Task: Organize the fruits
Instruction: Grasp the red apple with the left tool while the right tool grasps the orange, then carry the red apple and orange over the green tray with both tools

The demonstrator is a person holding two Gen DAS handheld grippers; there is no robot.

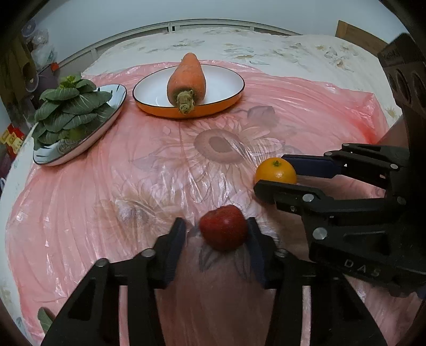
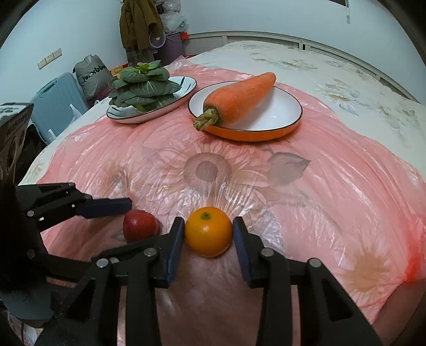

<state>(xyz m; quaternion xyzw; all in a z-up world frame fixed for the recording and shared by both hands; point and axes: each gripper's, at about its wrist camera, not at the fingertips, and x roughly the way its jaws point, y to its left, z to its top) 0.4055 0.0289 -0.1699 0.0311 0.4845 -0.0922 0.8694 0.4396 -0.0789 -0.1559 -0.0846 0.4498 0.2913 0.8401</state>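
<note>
Left gripper (image 1: 215, 226): nearest the left wrist lens; black frame, blue pads; jaws narrowed around the red apple, right pad touching its side, left pad a small gap away.
Red apple (image 1: 223, 227): resting on the pink plastic sheet between the left gripper's fingers; small, glossy, near edge of the spread.
Leafy greens (image 1: 68, 109): dark green rosette, piled on the blue-rimmed plate, far left.
Blue-rimmed plate (image 1: 117, 105): white, shallow, just beside the orange dish.
Carrot (image 1: 187, 79): thick, stalk end toward the camera and overhanging the dish rim.
Orange dish (image 1: 231, 79): white inside, orange outside, dark rim; far centre of the sheet.
Pink plastic sheet (image 1: 133, 173): translucent, wrinkled, laid over a flower-printed bed cover.
Orange (image 2: 208, 231): round, green stem scar on top; on the sheet, right of the apple and near it.
Right gripper (image 2: 208, 234): same make; jaws narrowed around the orange, left pad touching it, right pad at its edge, contact there unclear.
Background, right wrist view: suitcase (image 2: 54, 103), grey bag (image 2: 90, 73), hanging clothing (image 2: 139, 24) by the wall.
</note>
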